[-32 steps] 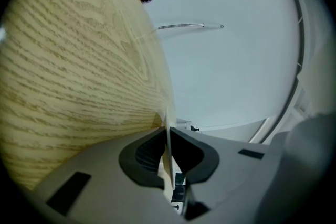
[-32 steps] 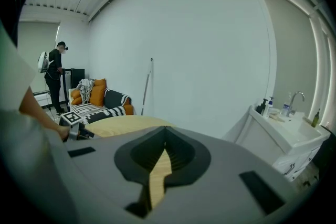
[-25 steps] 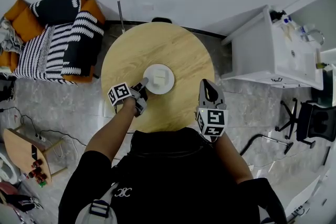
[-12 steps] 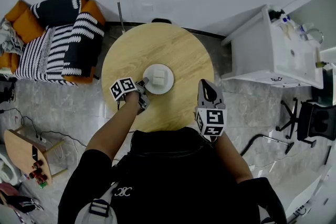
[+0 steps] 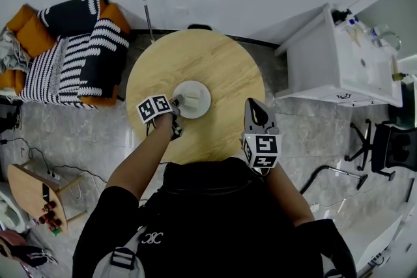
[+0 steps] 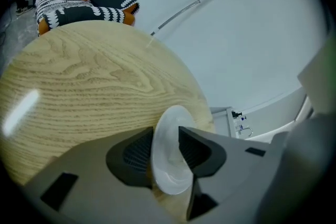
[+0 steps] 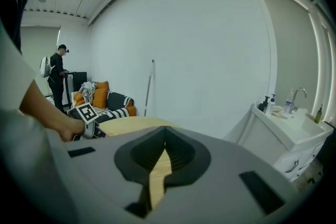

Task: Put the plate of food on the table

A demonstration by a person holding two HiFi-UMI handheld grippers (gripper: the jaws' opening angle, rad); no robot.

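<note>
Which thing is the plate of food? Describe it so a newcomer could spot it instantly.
Find the round wooden table between the striped sofa and the white sink cabinet. At its centre sits a white plate carrying a pale block of food, the only dish on that tabletop.

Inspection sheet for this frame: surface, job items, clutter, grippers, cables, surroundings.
Surface: round wooden table, holding only the plate.
Job's things: white plate with pale food rests near the table's middle.
Clutter: nothing seen on the table.
Grippers: left gripper jaws have just been opening, apart with the plate's rim between them; right gripper shut, empty, at the table's near right edge.
Cables: loose cables on the floor, left.
Surroundings: striped sofa, sink counter, office chair, a person beyond the sofa.
</note>
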